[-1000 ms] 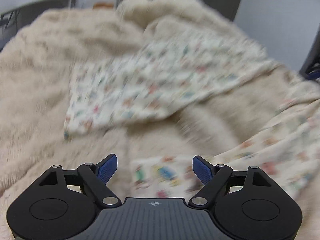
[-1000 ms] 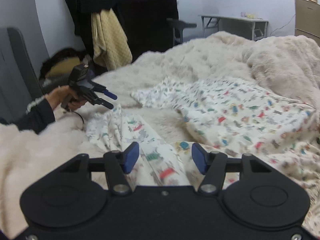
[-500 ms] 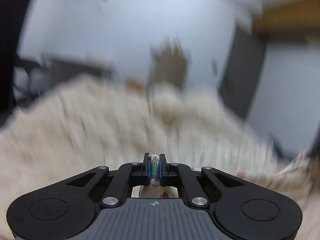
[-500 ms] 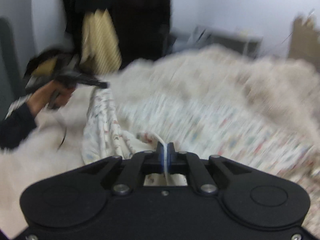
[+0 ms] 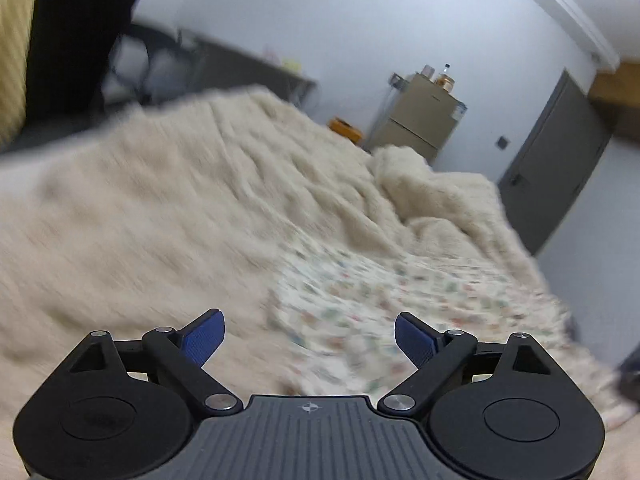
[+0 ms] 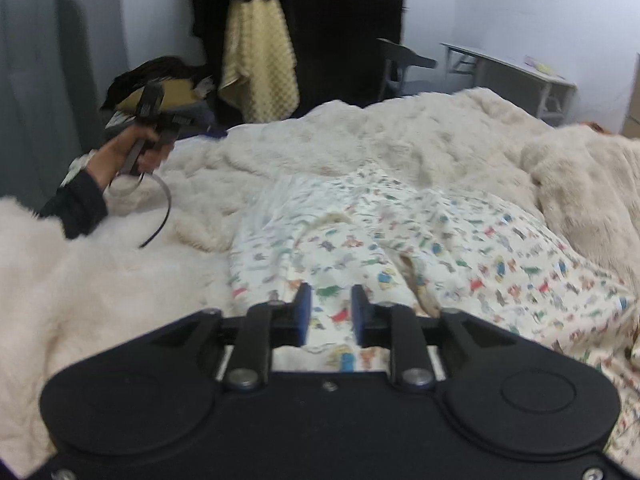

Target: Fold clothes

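A cream garment [image 6: 400, 240] printed with small coloured animals lies rumpled on the fluffy cream blanket [image 6: 120, 280]. My right gripper [image 6: 330, 316] hovers just over its near edge. Its jaws are opening, a narrow gap stands between the blue pads [image 6: 302, 314], and the cloth shows below the gap, not pinched. My left gripper [image 5: 310, 340] is opening wide with nothing between its fingers, and the blurred garment [image 5: 380, 300] lies ahead of it to the right. In the right wrist view a hand [image 6: 120, 152] in a dark sleeve holds that left gripper off to the garment's left.
The blanket bunches into a mound [image 6: 588, 184] at the right. A yellow towel [image 6: 260, 68] and dark clothes hang beyond the bed, beside a grey headboard [image 6: 40, 80]. A chair and table [image 6: 508, 68] stand behind. A cabinet [image 5: 420, 120] and a grey door [image 5: 556, 168] are farther off.
Both grippers were open over the garment, then shut on its cloth and lifted it; now both have let go. The left gripper has swung away left and rolled. The garment lies bunched differently.
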Demonstrator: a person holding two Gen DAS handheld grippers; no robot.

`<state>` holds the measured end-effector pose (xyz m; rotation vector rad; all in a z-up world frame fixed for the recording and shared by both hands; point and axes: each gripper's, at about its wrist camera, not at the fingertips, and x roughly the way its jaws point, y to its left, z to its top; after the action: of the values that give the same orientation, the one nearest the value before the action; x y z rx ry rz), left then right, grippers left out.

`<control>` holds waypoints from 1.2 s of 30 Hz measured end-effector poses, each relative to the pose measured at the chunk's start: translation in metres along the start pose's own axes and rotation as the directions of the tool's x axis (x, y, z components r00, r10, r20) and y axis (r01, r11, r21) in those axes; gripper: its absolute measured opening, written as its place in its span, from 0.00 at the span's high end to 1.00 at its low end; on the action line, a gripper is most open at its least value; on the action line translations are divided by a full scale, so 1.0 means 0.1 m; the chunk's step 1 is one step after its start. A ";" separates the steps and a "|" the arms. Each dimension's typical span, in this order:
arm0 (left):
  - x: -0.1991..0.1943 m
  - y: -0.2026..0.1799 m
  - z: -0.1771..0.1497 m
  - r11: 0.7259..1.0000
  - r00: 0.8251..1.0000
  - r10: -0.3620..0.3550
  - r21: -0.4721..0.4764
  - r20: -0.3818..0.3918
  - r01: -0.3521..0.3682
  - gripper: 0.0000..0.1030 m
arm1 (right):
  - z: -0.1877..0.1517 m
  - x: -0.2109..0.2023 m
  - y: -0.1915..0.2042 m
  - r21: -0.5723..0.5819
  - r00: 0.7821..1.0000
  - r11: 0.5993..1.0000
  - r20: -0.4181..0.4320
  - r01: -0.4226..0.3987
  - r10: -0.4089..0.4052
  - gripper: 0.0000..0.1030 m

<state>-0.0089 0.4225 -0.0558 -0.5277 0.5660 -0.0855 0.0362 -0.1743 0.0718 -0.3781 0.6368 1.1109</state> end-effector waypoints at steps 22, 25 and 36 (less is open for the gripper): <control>-0.57 -0.27 -0.11 0.976 0.990 0.137 0.178 -0.040 -0.128 0.67 | -0.37 -0.76 -0.56 0.145 0.976 0.975 0.108 0.171 -0.187 0.58; -0.71 -0.28 -0.11 0.952 0.962 0.272 0.145 0.016 -0.271 0.28 | -0.39 -0.86 -0.67 0.176 0.966 0.962 0.118 0.209 -0.232 0.57; 0.42 -0.71 0.53 0.939 0.928 0.338 0.017 0.155 -0.345 0.01 | -0.75 -1.14 -1.75 0.520 0.839 0.753 0.118 0.403 -0.531 0.42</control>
<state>0.0593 0.3758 -0.0023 -0.3823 0.5002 0.2718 0.1406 -0.3696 0.0832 0.0467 0.5178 0.4703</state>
